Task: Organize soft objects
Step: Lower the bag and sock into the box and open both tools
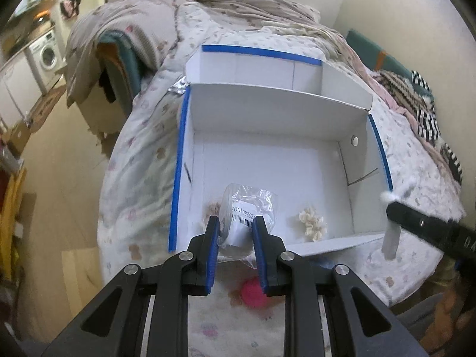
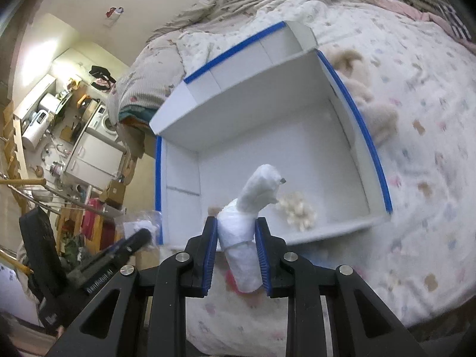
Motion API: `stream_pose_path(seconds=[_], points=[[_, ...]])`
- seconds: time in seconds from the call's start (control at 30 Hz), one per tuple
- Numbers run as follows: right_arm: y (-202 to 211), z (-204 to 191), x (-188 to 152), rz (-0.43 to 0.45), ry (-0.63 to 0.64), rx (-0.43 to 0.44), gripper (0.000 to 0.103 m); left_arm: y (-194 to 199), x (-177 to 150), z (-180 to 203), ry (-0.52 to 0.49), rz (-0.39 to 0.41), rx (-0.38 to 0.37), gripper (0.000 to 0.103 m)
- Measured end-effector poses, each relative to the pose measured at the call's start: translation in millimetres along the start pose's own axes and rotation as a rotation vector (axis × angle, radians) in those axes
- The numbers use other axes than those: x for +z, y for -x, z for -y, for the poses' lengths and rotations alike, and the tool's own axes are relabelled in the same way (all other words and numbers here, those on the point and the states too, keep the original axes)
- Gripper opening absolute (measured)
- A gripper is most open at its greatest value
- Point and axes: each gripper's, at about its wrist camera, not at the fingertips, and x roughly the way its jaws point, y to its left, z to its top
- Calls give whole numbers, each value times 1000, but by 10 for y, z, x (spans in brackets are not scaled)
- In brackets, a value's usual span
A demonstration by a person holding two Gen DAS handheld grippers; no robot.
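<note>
A white cardboard box (image 1: 267,154) with blue-taped edges lies open on the bed. My left gripper (image 1: 236,223) is shut on a clear plastic bag (image 1: 250,205) with a barcode label, held over the box's near edge. My right gripper (image 2: 236,224) is shut on a white plush toy (image 2: 250,208), held upright over the near edge of the box (image 2: 267,148). A cream fluffy object (image 1: 311,223) lies inside the box near its front wall; it also shows in the right wrist view (image 2: 297,209). A small tan soft object (image 1: 211,209) lies by the bag.
A pink soft ball (image 1: 254,293) lies on the quilt below my left gripper. A beige plush (image 2: 372,101) lies on the bed right of the box. Crumpled blankets (image 1: 208,9) are piled behind the box. The bed edge drops to the floor at left.
</note>
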Motion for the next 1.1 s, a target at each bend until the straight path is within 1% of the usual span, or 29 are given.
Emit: stream_pose_path(seconds=[0.13, 0.27, 0.33, 0.43, 0.6, 0.63, 0.7, 0.9, 1.03, 1.1], points=[[-73, -76, 237, 10, 31, -17, 28, -168, 171, 73, -44, -9, 27, 20], [-231, -85, 455, 12, 54, -49, 28, -424, 297, 99, -57, -32, 58, 20], [-330, -34, 552, 11, 50, -69, 28, -560, 331, 108, -60, -46, 66, 20], [-478, 108, 634, -6, 14, -74, 28, -737, 364, 120, -63, -59, 58, 20], [-727, 291, 641, -44, -13, -94, 28, -1000, 359, 107, -58, -71, 69, 20], [-772, 296, 639, -49, -2, -102, 28, -1049, 353, 116, -61, -64, 72, 20], [-873, 294, 617, -66, 32, -149, 28, -1118, 341, 149, -81, -55, 86, 20], [-1126, 285, 538, -127, 103, -203, 28, -1324, 294, 208, -106, -67, 89, 20], [-1233, 282, 500, -152, 148, -247, 28, -1389, 260, 260, -145, -71, 74, 20], [-1267, 293, 486, -160, 158, -261, 28, -1400, 258, 267, -152, -62, 79, 20]])
